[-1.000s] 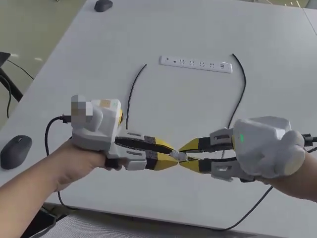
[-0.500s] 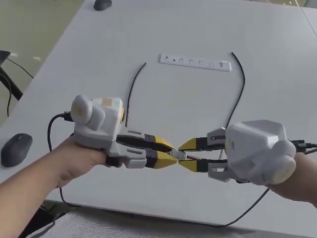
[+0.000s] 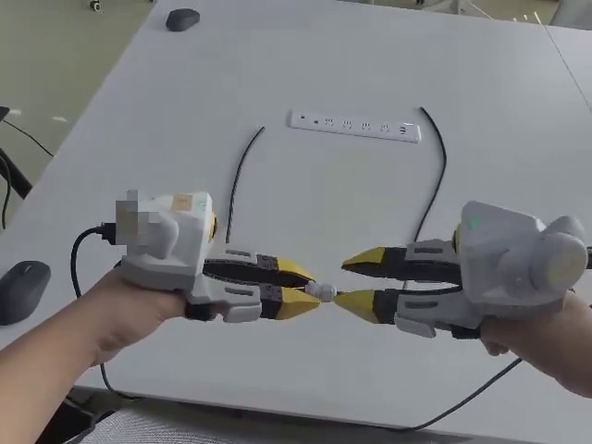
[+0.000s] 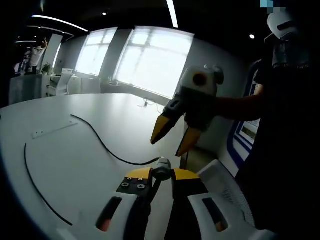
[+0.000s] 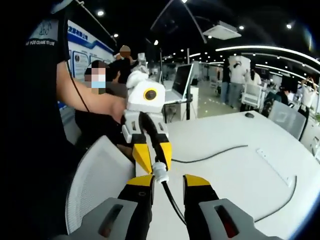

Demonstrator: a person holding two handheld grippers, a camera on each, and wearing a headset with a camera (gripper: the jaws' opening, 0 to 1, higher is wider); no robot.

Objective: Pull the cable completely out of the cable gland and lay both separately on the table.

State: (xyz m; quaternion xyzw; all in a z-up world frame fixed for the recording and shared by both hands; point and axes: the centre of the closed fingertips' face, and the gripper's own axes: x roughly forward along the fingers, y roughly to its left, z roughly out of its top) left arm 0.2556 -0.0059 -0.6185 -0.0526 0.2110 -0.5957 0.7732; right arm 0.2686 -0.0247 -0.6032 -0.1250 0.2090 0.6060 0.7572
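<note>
A small white cable gland (image 3: 321, 291) is pinched at the yellow tips of my left gripper (image 3: 310, 289), which is shut on it above the table's near edge. In the left gripper view the gland (image 4: 161, 167) sits between the jaws. A thin black cable (image 5: 171, 200) runs out of the gland (image 5: 159, 172) and passes between the jaws of my right gripper (image 5: 167, 182), which stand apart without clamping it. In the head view the right gripper (image 3: 361, 282) faces the left one tip to tip, open, just right of the gland.
On the white table (image 3: 305, 55) lie a white power strip (image 3: 351, 125), a loose black cable (image 3: 240, 176) and another black cable (image 3: 435, 176) right of the strip. One mouse (image 3: 182, 18) sits at the far edge, another (image 3: 18, 291) at the left edge. People stand behind the chair (image 5: 100, 175).
The right gripper's jaws have spread wider and it has drawn back slightly to the right from the gland. The left gripper still holds the gland. The camera has shifted.
</note>
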